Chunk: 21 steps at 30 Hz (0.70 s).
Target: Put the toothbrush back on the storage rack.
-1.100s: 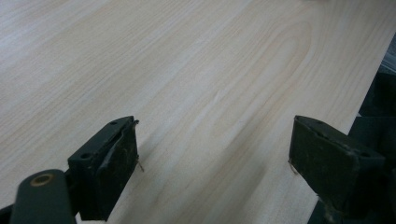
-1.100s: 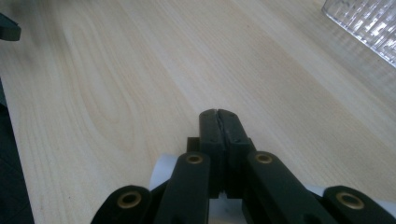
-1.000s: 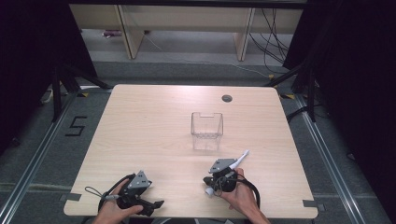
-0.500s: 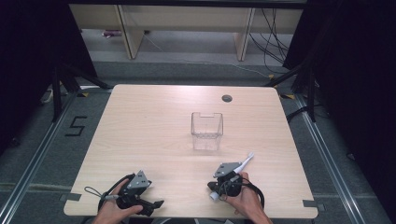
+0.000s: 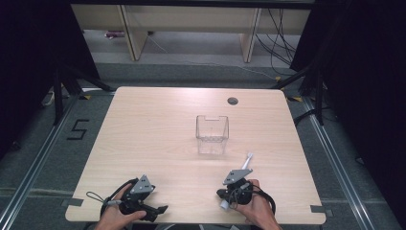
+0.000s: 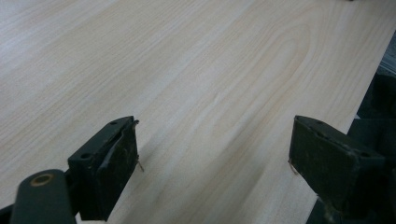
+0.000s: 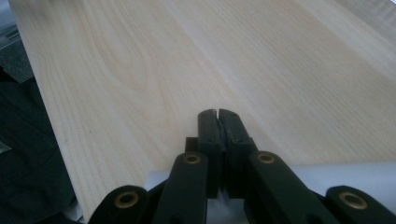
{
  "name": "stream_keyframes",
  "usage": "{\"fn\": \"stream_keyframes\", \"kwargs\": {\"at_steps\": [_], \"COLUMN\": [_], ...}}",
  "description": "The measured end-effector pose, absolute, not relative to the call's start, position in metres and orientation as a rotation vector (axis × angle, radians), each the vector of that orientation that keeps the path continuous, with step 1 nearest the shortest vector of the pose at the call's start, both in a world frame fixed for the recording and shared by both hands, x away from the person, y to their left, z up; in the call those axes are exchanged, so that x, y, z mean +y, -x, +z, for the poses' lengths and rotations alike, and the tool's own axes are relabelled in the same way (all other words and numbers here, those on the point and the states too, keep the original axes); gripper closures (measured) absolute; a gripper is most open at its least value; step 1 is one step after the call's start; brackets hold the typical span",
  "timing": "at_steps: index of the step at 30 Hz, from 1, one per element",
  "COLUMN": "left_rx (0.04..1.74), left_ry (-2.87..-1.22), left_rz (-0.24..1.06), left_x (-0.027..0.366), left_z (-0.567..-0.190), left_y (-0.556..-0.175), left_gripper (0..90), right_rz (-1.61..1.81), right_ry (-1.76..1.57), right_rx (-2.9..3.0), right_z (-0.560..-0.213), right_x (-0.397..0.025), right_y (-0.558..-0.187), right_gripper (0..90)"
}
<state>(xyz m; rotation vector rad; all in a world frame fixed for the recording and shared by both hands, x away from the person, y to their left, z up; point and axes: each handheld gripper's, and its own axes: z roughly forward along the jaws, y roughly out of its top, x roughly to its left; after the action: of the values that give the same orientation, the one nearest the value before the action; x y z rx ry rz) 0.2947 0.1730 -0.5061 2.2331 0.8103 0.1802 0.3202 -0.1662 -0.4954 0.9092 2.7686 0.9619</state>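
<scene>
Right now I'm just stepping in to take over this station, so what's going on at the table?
A person holds a two-jaw gripper in each hand near the front edge of the light wooden table. The right gripper is shut on a thin white stick that lies across its jaws and points toward the clear plastic square container standing mid-table. The left gripper is open with nothing between its jaws, low over bare wood.

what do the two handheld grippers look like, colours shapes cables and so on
Both are compact black tools. The left gripper and the right gripper each carry a grey three-cornered plate on top, and a black cable loops from each over the table. The fingers are blocky matte black pads. In the right gripper view, black linkage bars with brass-coloured rivets drive them. No sleeves are visible on the forearms.
</scene>
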Motion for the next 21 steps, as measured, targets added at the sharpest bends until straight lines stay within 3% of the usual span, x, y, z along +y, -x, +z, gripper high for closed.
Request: {"fn": "stream_keyframes", "kwargs": {"at_steps": [21], "left_rx": [0.798], "left_ry": [-2.252], "left_rz": [0.187], "left_x": [0.174], "left_z": [-0.506], "left_y": [-0.296], "left_gripper": [14.9], "right_rz": [0.943], "right_ry": [-0.954], "right_rx": [2.72], "right_z": [-0.495], "right_x": [-0.199], "right_y": [-0.311], "right_gripper": [87.2]}}
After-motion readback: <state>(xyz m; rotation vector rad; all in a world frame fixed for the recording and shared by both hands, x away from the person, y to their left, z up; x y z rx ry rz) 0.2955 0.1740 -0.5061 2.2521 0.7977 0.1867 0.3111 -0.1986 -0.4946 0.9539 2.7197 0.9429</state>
